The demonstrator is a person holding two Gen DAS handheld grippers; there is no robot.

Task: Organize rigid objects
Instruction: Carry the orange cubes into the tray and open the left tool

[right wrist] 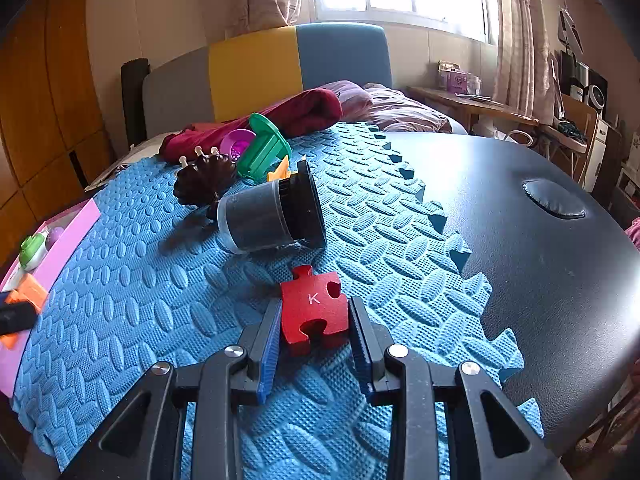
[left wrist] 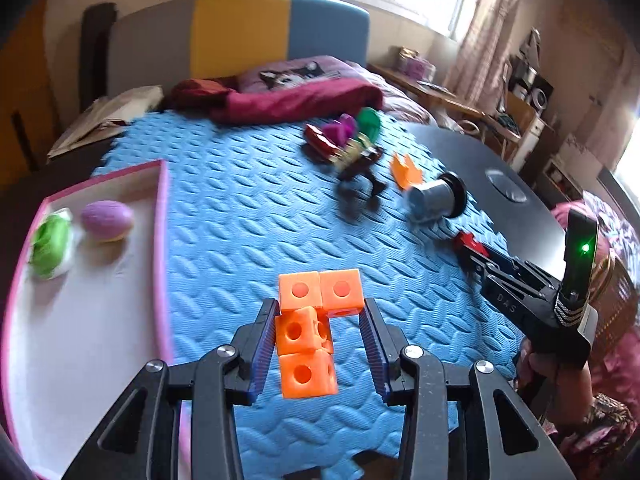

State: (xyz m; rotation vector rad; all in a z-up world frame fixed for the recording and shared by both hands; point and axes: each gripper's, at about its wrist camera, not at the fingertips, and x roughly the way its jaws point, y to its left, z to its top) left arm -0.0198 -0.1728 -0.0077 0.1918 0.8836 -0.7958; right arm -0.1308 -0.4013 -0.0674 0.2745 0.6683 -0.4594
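Observation:
My left gripper (left wrist: 320, 320) is shut on a cluster of joined orange cubes with round holes (left wrist: 306, 336), held above the blue foam mat (left wrist: 240, 208). Left of it lies a pink-rimmed white tray (left wrist: 162, 240) with a green-and-white toy (left wrist: 50, 246) and a purple egg (left wrist: 107, 220) inside. My right gripper (right wrist: 315, 308) is shut on a red jigsaw piece marked K (right wrist: 310, 320), low over the mat (right wrist: 140, 300). The left wrist view shows that right gripper (left wrist: 472, 250) at the right. In the right wrist view the orange cubes (right wrist: 30, 294) sit by the tray (right wrist: 72, 232).
A grey cup with a black lid (right wrist: 272, 216) lies on its side mid-mat. Behind it are a brown spiky toy (right wrist: 206, 184), a green funnel-like cup (right wrist: 264, 148), a purple cup (right wrist: 238, 142) and an orange piece (left wrist: 406, 170). The black tabletop (right wrist: 540, 280) extends right of the mat.

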